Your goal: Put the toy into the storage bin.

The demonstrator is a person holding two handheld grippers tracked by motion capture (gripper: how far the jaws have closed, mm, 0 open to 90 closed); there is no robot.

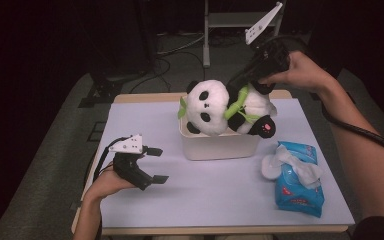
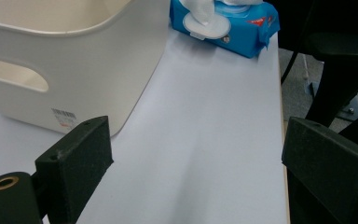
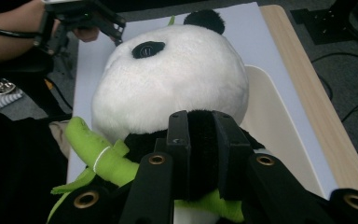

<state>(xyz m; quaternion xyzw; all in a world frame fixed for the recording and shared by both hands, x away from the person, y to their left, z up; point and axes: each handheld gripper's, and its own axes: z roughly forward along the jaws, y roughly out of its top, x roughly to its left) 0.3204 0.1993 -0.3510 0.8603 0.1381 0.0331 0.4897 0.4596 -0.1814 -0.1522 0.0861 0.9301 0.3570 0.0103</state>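
A black-and-white plush panda [image 1: 215, 106] with a green bamboo stalk [image 1: 235, 103] hangs over the white bin [image 1: 219, 145], its lower body inside the rim. My right gripper [image 1: 252, 82] is shut on the panda's black arm at the upper right. In the right gripper view the jaws pinch black plush [image 3: 201, 154] behind the white head [image 3: 177, 79], with the bamboo stalk [image 3: 98, 156] at the left. My left gripper [image 1: 156, 165] rests open at the table's left, jaws pointing right. In its own view the left gripper [image 2: 196, 163] has bare table between the jaws, beside the bin [image 2: 65, 56].
A blue wet-wipe pack [image 1: 300, 180] with a white sheet pulled out lies at the right of the lilac table top [image 1: 215, 195]; the wipe pack [image 2: 228, 23] also sits far off in the left gripper view. Cables and a metal stand [image 1: 207, 30] are on the floor behind.
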